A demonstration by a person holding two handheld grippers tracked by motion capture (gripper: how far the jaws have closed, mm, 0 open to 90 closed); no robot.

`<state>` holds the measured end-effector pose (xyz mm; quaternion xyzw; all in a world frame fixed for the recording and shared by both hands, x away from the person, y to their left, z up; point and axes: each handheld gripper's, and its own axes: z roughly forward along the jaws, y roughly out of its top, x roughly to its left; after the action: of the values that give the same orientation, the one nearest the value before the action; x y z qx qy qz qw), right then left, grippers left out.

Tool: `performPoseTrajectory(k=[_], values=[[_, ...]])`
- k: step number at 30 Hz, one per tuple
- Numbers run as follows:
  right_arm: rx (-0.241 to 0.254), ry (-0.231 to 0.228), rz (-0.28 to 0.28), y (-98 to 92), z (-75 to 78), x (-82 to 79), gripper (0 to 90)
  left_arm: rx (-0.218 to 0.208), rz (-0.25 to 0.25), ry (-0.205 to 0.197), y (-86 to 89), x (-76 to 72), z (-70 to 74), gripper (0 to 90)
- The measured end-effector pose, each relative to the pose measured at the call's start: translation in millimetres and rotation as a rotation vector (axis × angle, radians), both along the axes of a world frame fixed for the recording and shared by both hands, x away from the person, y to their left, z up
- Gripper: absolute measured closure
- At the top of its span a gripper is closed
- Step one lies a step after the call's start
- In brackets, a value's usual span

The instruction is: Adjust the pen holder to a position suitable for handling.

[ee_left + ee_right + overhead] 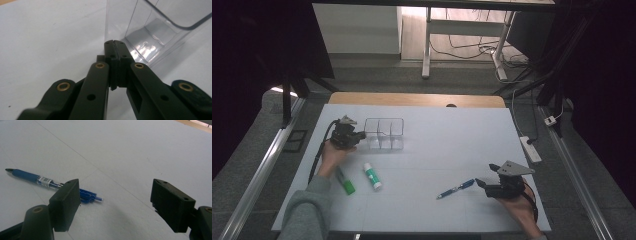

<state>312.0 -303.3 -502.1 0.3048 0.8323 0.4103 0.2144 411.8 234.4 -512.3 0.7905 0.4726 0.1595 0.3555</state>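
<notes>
A clear plastic organizer (384, 134) with three compartments stands at the back left of the white table. My left gripper (361, 135) is at its left end, jaws pressed together; in the left gripper view the tips (115, 43) meet right at the organizer's (155, 32) near wall, with nothing seen between them. A blue pen (457, 189) lies at the front right. My right gripper (488, 176) rests just right of it, open and holding nothing. In the right gripper view the pen (37, 178) lies beyond the left jaw of the gripper (115, 192).
A green marker (345, 183) and a white glue stick with a green label (373, 176) lie at the front left, near the left forearm. The white board (432, 150) covers a wooden table. A power strip (530, 148) lies on the floor at right.
</notes>
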Motion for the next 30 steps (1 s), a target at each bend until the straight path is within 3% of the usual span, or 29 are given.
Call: performPoseTrajectory(k=[30], values=[[-0.01, 0.005, 0.0, 1.0, -0.3, 0.1, 23.9, 0.026, -0.074, 0.003, -42.8, 9.1, 4.0, 88.9]])
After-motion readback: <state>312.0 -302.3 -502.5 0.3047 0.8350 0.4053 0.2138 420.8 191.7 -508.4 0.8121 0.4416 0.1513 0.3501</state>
